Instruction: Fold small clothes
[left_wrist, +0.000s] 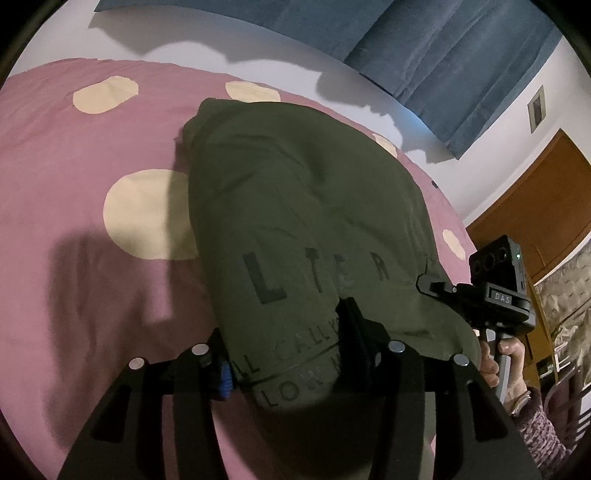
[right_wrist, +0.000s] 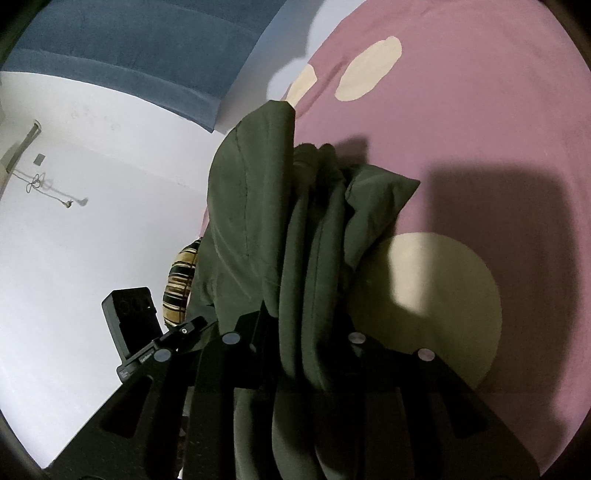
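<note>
Left wrist view: your left tongs sit at the lower centre of the frame, closed on the near edge of the olive-green garment. One finger lies on top of the cloth; the other is at the left, partly hidden under the fabric. The garment runs from the tongs up to the centre of the frame, over the pink bed cover with its cream spots, printed dark lettering facing up. At the right edge of the frame your right tongs meet the garment's right edge; whether they are closed cannot be told from here. Your right hand grips the handle beneath. A blue curtain fills the upper right of the frame.

Right wrist view: your right tongs sit at the lower centre, clamped on bunched folds of the same garment, which rises up the middle of the frame in several layers. The bed cover fills the right half. The other tool's black body shows at the lower left, against a white wall.
</note>
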